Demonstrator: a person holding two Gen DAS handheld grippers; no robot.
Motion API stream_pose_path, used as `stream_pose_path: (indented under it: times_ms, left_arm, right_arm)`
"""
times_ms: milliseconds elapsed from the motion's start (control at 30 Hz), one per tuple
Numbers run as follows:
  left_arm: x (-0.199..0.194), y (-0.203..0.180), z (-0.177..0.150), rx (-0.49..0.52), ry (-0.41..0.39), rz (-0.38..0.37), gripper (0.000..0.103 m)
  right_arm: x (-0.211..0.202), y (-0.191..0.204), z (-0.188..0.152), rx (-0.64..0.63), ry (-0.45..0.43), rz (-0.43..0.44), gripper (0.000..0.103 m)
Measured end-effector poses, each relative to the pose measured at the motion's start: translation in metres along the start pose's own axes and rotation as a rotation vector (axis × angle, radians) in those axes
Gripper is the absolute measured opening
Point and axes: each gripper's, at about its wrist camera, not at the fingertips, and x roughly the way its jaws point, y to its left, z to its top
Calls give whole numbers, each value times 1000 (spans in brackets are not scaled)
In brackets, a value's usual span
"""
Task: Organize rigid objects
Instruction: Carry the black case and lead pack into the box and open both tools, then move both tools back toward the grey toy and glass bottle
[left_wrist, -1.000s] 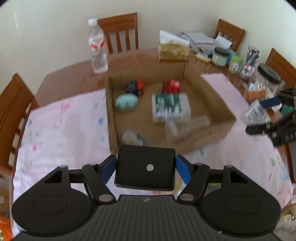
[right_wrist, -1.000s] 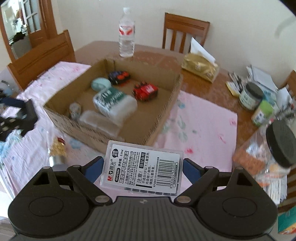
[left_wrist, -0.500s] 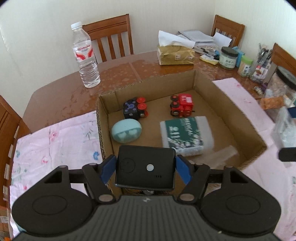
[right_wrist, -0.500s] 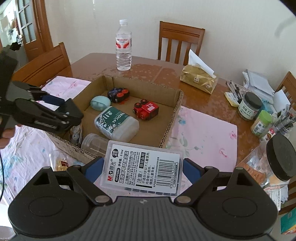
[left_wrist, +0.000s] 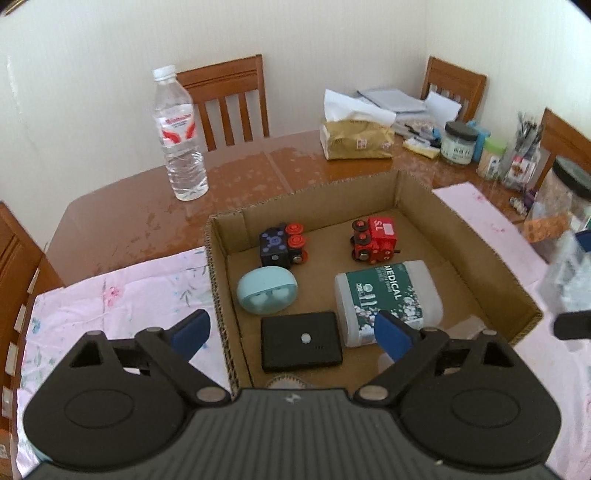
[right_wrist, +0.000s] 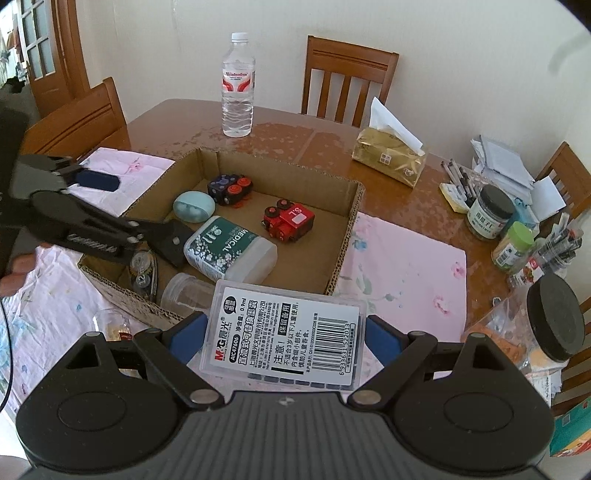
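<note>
A cardboard box (left_wrist: 465, 243) sits on the table. In it lie a black flat device (left_wrist: 300, 341), a mint earbud case (left_wrist: 266, 290), a dark blue toy car (left_wrist: 282, 248), a red toy car (left_wrist: 375, 240) and a white bottle with a green label (left_wrist: 388, 301). My left gripper (left_wrist: 291, 332) is open above the box's near left corner, with the black device lying between its fingers. My right gripper (right_wrist: 284, 338) is shut on a clear refill case with a white label (right_wrist: 284, 338), held near the box's front right edge. The left gripper also shows in the right wrist view (right_wrist: 92, 206).
A water bottle (left_wrist: 179, 133), a tissue pack (left_wrist: 356, 138), jars (right_wrist: 489, 212), pens and papers crowd the far and right table. A black-lidded jar (right_wrist: 554, 325) stands at the right. A clear jar (right_wrist: 188, 293) and a small clock (right_wrist: 142, 273) lie in the box's front. Chairs surround the table.
My left gripper has opened and let the black device go into the box. My right gripper has stayed shut on the refill case and moved slightly closer to the box.
</note>
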Motion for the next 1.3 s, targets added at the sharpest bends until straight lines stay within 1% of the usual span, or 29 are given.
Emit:
stream_pose_path:
  times_ms: [67,267,400,500,633,700,767,933,967,1000,1067,1167,1300]
  left_arm:
    - [-12,4,-4,-19,-9,3,99]
    - [-42,17,-23,-94,-40,22,100]
    - [-51,22,-38,-151,-32,56,100]
    - [-60,27,-50,-215,-31,81,100]
    - [-74,26,-64,-280,-48,152,100]
    - [-82,24,-69,-310,-49,199,100]
    - [-88,20,-73,-347,-34,242,100]
    - [-99,3,-81,-400,-7,325,100]
    - [-100,-1,-83,-413,-2,336,100]
    - [-101,-4,-84,-423,-1,344,100]
    - [-102,-12,-87,-436,8,367,100]
    - [-104,-23,-91,-450,20,390,100]
    - [-107,-33,-93,-441,35,420,100]
  right_arm:
    - [1,3,4,-7,-3,0,94]
    - [12,11,20,-51,-15,5,94]
    - [25,12,30,-91,-4,15,94]
    - [35,13,37,-143,8,23,94]
    - [50,13,47,-236,15,39,94]
    - [56,10,52,-273,7,55,94]
    - [61,6,57,-293,0,75,94]
    - [74,-6,67,-336,-16,134,94]
    - [77,-7,68,-344,-11,145,94]
    - [80,-9,69,-355,-6,156,98]
    - [82,-12,67,-377,-26,169,103]
    - [81,-16,64,-376,-38,187,103]
    - [75,-21,58,-353,-47,216,103]
